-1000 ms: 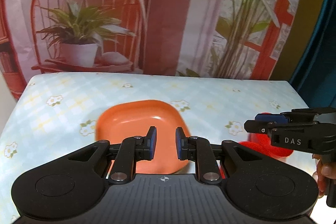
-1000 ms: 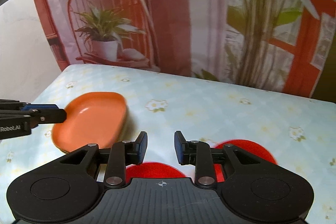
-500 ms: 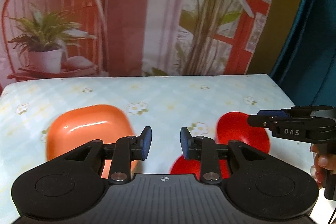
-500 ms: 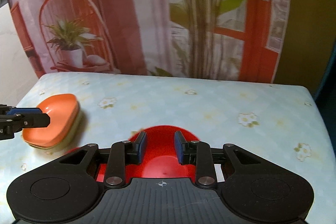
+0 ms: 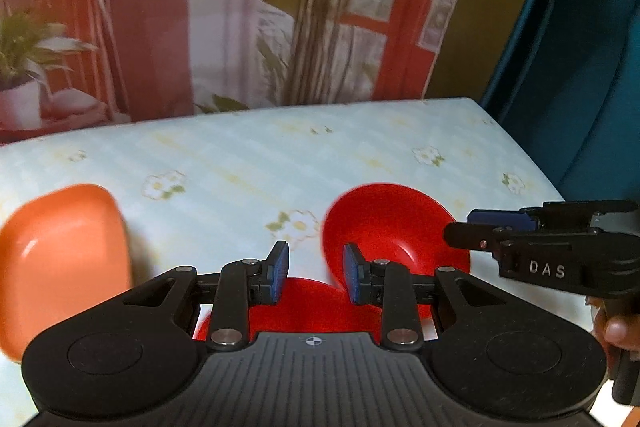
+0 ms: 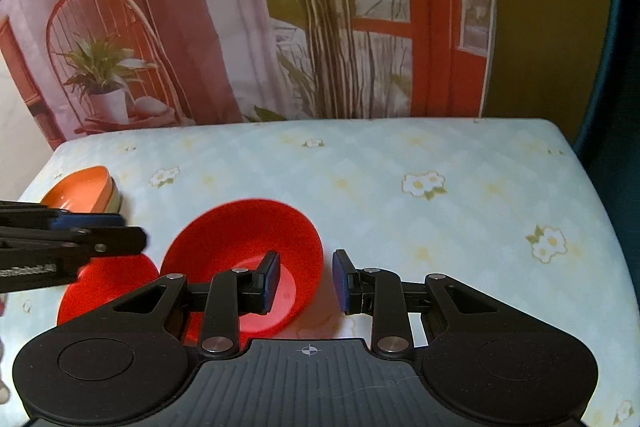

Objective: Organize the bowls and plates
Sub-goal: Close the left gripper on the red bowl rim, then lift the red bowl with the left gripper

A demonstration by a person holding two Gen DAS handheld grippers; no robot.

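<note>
Both claws sit over the red bowls, nothing gripped. Your left claw (image 5: 314,277) has its pads parted with a bare gap; no pad presses on anything. Just under and ahead of it lies the near red bowl (image 5: 316,301), mostly hidden by the claw body. The far red bowl (image 5: 394,227) lies ahead and to the right of the left claw, tilted, its mouth facing you, its near edge seemingly resting against the near bowl.

Your right claw (image 6: 306,279) is parted too, empty. In the right wrist view, the far bowl (image 6: 244,239) lies ahead-left, its right rim passing in front of the left pad (image 6: 270,281); it looks as if the rim is about lined up with the gap, but contact cannot be told. The near bowl (image 6: 104,285) is further left, under the left claw (image 6: 100,241).

The orange plates (image 6: 86,185), a small stack, sit well away to the far left of both claws, on the flowered surface (image 6: 440,227).

Key relation: the tilted bowl's right rim is nearer your right claw; the near bowl is nearer your left. Round bowls, so no long axis matters; the rim edge is the grip line. Likely next step: pinch a rim and nest one bowl in the other. Risk: the tilted bowl slides on the cloth.
</note>
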